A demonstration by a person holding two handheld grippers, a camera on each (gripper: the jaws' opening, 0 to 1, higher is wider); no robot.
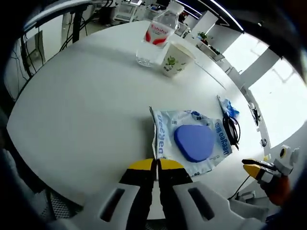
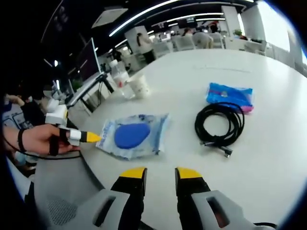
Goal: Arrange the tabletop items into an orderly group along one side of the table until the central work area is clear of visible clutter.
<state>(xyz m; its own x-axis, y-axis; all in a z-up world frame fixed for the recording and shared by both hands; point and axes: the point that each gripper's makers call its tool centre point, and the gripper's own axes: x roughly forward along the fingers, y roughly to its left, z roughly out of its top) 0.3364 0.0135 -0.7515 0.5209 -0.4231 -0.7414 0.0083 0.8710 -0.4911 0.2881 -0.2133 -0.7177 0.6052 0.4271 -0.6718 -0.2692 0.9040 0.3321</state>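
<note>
A clear plastic bag (image 1: pixel 211 125) (image 2: pixel 156 125) with a blue oval pad (image 1: pixel 194 142) (image 2: pixel 131 135) inside lies flat near the table's edge. My left gripper (image 1: pixel 156 165) (image 2: pixel 91 137) is shut, its yellow tips pinching the bag's near corner; a hand holds it in the right gripper view. My right gripper (image 2: pixel 161 173) (image 1: pixel 257 168) hangs open over the table's near edge, nothing between its fingers. A coiled black cable (image 2: pixel 219 125) (image 1: pixel 233 130) lies beside a blue packet (image 2: pixel 230 95) (image 1: pixel 229 107). A water bottle (image 1: pixel 156 38) (image 2: pixel 120 79) and a paper cup (image 1: pixel 175 59) (image 2: pixel 140 86) stand together at the far side.
The round white table (image 1: pixel 86 105) (image 2: pixel 278 143) has wide bare areas around the items. A monitor on an arm (image 2: pixel 88 60) stands past the table's left rim. Office chairs, desks and people fill the background.
</note>
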